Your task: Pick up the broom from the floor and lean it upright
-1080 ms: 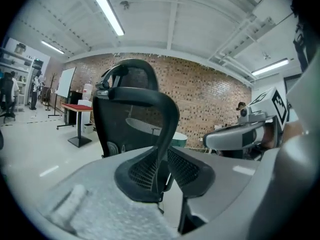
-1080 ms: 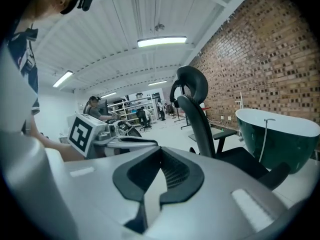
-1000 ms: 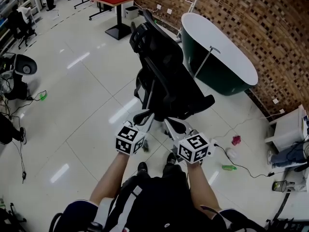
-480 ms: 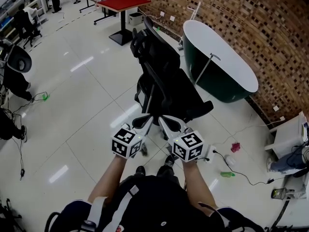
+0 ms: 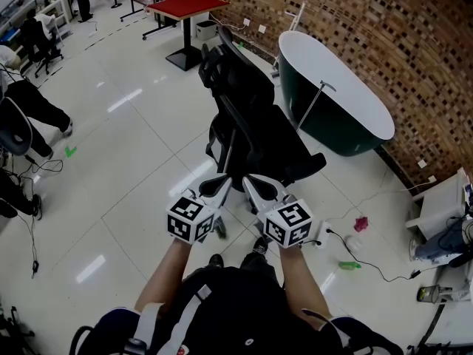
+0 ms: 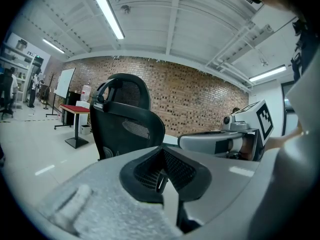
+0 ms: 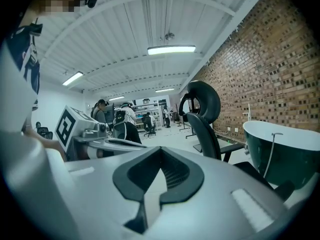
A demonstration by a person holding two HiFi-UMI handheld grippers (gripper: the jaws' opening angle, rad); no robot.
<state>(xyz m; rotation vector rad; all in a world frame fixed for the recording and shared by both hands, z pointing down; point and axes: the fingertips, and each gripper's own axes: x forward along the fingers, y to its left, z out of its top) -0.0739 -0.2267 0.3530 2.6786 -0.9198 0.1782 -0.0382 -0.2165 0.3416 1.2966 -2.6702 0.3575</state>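
- Broom: no view shows one on the floor (image 5: 133,161), so where it lies from the tools, its long axis and the nearer hand cannot be told.
- Left gripper (image 5: 219,185) and right gripper (image 5: 253,186): side by side, near, both closed on nothing, aimed far at the black office chair (image 5: 255,135).
- Far right: dark green bathtub (image 5: 325,128) against the brick wall (image 5: 384,35).
- No readable writing; only square markers on the cubes (image 5: 190,218).

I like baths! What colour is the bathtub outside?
Dark green bathtub, best in the head view.
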